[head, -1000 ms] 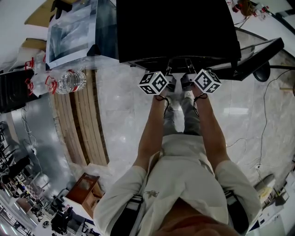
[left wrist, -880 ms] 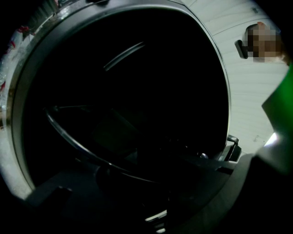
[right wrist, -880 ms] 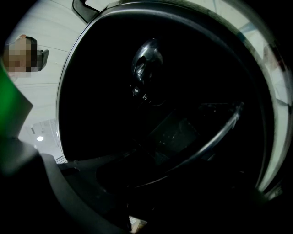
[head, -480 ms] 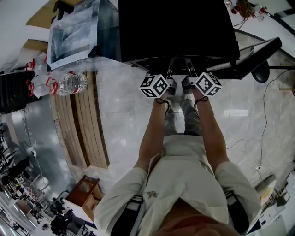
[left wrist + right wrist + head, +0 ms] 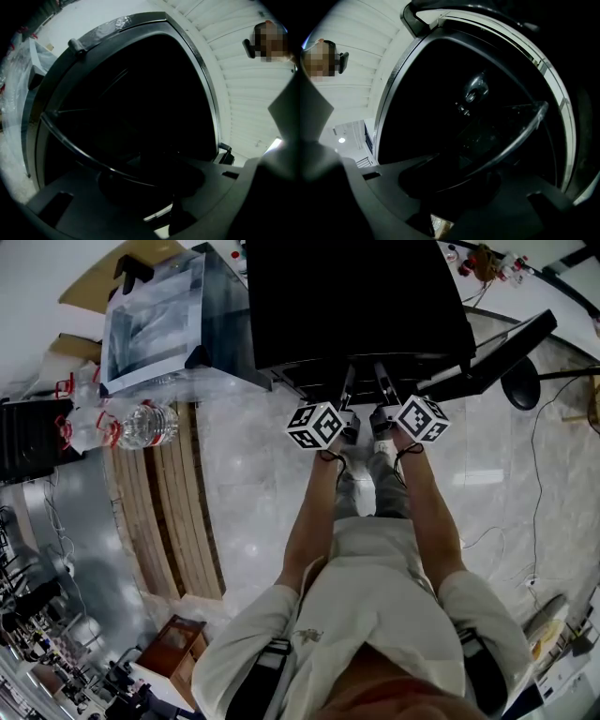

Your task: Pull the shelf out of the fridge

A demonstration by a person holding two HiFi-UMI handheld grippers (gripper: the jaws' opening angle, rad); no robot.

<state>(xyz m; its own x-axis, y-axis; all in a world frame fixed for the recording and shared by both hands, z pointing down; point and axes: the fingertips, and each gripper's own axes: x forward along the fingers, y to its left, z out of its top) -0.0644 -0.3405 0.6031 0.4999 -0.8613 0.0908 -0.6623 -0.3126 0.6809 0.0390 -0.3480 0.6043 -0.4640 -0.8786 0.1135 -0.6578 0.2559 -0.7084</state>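
The black fridge [image 5: 356,296] stands on the floor before the person, with its door [image 5: 497,348] swung open to the right. Both grippers reach side by side into its front opening. My left gripper [image 5: 345,390] is shut on the front edge of the clear shelf [image 5: 75,145], whose rim runs straight into my left gripper [image 5: 154,180] between its jaws. My right gripper [image 5: 380,388] is likewise shut on the shelf [image 5: 525,126], and the rim ends inside my right gripper [image 5: 454,183]. The fridge's inside is dark and little else shows.
A clear-walled box [image 5: 155,315] stands left of the fridge, with a water bottle [image 5: 141,423] and a wooden pallet [image 5: 173,502] beside it. A brown box [image 5: 173,643] sits lower left. Cables [image 5: 539,474] trail over the marble floor at the right.
Both grippers have come a little toward the person while still clamped at the fridge's front. The head view has tilted slightly.
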